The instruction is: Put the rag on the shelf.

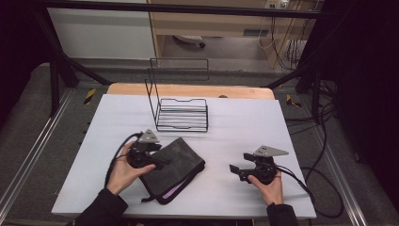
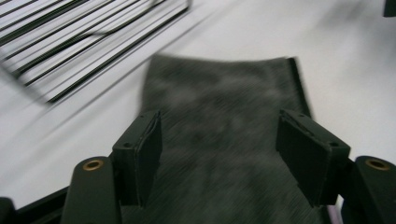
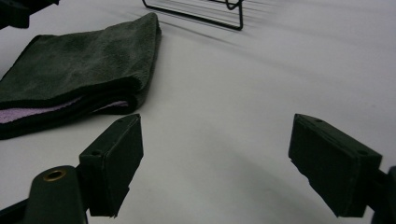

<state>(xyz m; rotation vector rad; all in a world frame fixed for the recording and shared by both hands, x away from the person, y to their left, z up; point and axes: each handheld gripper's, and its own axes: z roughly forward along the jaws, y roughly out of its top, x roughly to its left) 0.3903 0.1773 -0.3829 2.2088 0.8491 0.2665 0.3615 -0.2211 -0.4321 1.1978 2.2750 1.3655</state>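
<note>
A folded dark grey towel (image 1: 181,165) with a lilac inner layer lies on the white table (image 1: 244,127), left of its middle and near the front. My left gripper (image 1: 160,162) hovers over the towel's left edge. In the left gripper view its jaws stand apart over the towel (image 2: 219,102), and the pads (image 2: 149,154) do not press on the cloth; this gripper (image 2: 219,135) is open. My right gripper (image 1: 236,170) rests to the right of the towel and points at it. It (image 3: 217,140) is open over bare table, with the towel (image 3: 79,70) ahead to the left.
A black wire rack (image 1: 181,115) stands behind the towel near the table's back edge, its tall frame on the left side. The same rack (image 2: 70,42) lies ahead of the left gripper and far ahead of the right one (image 3: 205,11). Cables trail off the table's right side.
</note>
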